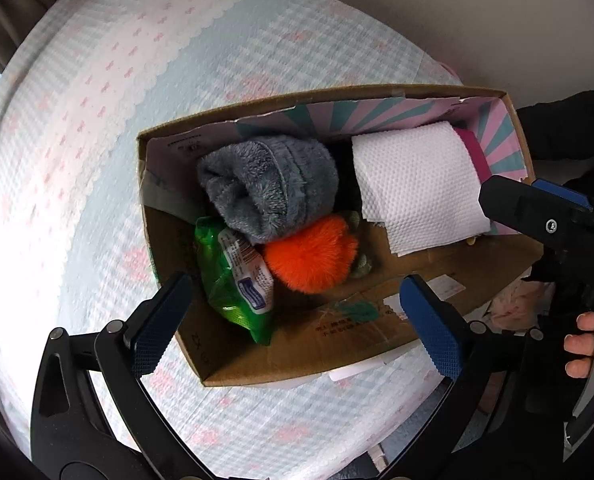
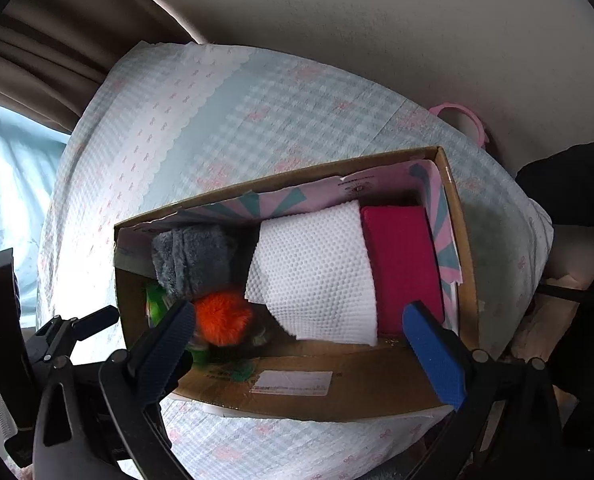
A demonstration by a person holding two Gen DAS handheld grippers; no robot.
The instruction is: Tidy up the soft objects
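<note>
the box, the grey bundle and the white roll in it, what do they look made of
Box: corrugated cardboard, matte brown, to judge by its raw cut edges; a printed pink and teal liner inside. Grey bundle: looks like plush fleece, with a fuzzy, deep pile. White roll: embossed tissue or paper towel, going by its dotted texture and loose sheet end.

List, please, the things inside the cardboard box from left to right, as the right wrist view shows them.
Grey fluffy cloth → orange pompom → white paper towel → pink block. The green packet is mostly hidden, so I leave it out.
</note>
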